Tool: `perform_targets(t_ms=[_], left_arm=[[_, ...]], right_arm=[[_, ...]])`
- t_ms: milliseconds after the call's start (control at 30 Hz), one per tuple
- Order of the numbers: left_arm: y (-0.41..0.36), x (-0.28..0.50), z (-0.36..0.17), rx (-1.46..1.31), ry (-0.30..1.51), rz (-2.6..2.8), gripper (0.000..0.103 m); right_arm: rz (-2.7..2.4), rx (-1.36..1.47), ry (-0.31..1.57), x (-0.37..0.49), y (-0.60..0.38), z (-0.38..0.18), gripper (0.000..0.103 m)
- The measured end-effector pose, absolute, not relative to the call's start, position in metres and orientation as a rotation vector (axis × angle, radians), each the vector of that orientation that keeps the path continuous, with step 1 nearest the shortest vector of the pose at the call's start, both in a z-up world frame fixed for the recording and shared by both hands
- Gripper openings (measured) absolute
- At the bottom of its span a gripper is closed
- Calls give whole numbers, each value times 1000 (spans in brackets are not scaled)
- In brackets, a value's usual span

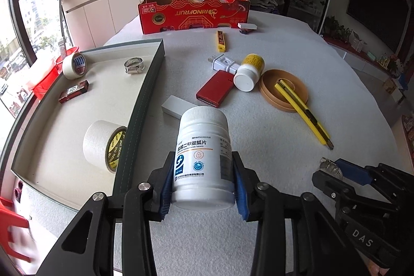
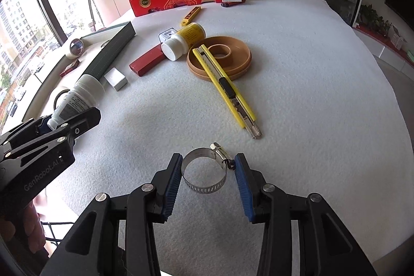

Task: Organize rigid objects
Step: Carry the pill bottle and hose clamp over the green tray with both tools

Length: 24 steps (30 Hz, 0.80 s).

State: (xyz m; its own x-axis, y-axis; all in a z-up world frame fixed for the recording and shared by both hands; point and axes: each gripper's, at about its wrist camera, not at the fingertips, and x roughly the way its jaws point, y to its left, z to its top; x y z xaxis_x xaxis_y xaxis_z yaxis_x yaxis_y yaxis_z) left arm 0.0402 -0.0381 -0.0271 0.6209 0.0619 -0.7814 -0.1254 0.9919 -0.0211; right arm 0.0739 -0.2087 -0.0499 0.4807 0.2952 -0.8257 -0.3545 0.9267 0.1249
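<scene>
My left gripper is clamped on the white plastic pill bottle with the ribbed cap, low in the left wrist frame, its blue ridged pads pressing the smooth label on both sides. My right gripper has the thin steel hose clamp pinched between its pads, low centre of the right wrist frame, one pad on the band and the other against the screw housing. To do this well I judge I should carry the bottle left over the dark rim of the shallow grey-walled tray and clear that wall before lowering, keeping away from the large cream tape roll lying just inside it. The clamp is springy and slick, so a firm, steady squeeze seems wise. In the tray's upper part sit a second steel hose clamp, a smaller tape roll and a small dark red box. The yellow utility knife rests across a tan plastic ring dish on the white felt-like table cover.
</scene>
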Motion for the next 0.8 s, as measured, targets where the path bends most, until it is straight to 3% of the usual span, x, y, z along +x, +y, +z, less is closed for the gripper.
perform_targets(t_ms=[800], left_arm=[[33, 20, 6, -202, 793, 243, 43]], right_arm=[[505, -131, 927, 87, -150, -5, 43]])
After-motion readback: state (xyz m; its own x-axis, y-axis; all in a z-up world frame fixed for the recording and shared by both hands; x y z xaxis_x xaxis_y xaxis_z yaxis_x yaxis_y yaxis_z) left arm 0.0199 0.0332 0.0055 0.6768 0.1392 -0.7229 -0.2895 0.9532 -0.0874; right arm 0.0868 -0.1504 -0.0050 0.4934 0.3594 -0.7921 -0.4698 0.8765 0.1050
